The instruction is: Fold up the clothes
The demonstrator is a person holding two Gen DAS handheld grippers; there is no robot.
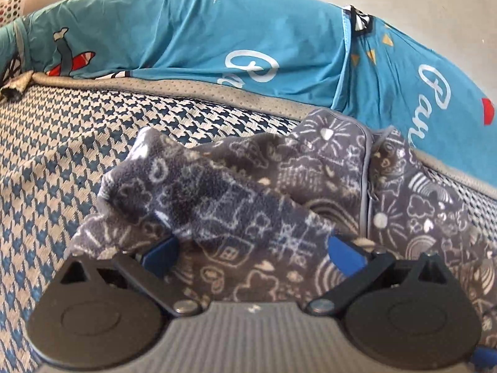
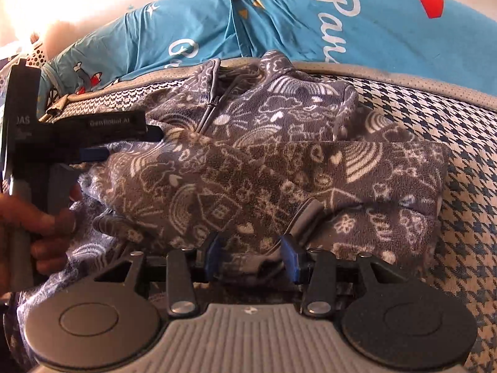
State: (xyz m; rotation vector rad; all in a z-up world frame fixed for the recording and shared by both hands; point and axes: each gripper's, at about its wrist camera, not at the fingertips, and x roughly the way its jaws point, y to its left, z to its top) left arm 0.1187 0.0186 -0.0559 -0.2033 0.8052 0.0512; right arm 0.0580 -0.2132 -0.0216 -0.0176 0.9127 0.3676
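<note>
A grey fleece garment (image 1: pixel 236 186) with white doodle print and a zip collar lies partly folded on a houndstooth surface. In the left wrist view my left gripper (image 1: pixel 251 253) is open, its blue pads (image 1: pixel 160 253) wide apart with a fold of the fleece lying over and between them. The right wrist view shows the same garment (image 2: pixel 279 161), a sleeve folded across its front. My right gripper (image 2: pixel 251 258) is shut on a bunched edge of the fleece at its near side. At the far left a hand (image 2: pixel 46 227) holds the left gripper (image 2: pixel 132 144) against the fleece.
The fleece rests on a blue-and-white houndstooth mat (image 1: pixel 62 143) with a grey mesh border (image 1: pixel 155 85). Behind it lies blue bedding (image 1: pixel 217 37) with white script and an airplane print. A white perforated basket (image 1: pixel 12 3) stands at the far left.
</note>
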